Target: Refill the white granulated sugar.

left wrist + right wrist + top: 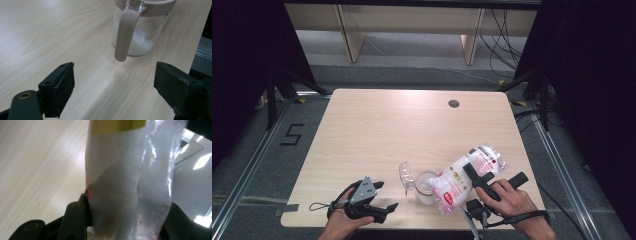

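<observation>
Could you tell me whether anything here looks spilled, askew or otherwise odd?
No spill is visible. The bag of white granules, clamped in the right gripper, is tipped steeply over the open jar, apparently on purpose. The jar's clear lid stands flipped open. The left gripper is open beside it.

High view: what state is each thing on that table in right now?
Jar: upright, lid flipped open, some white powder inside.
Bag: clamped, tilted mouth-down over the jar.
Right hand-held gripper: shut on the bag.
Left hand-held gripper: open, empty, facing the jar.

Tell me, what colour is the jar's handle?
The handle is a pale pinkish beige, like the lid rim; the left gripper view shows it best.
</observation>
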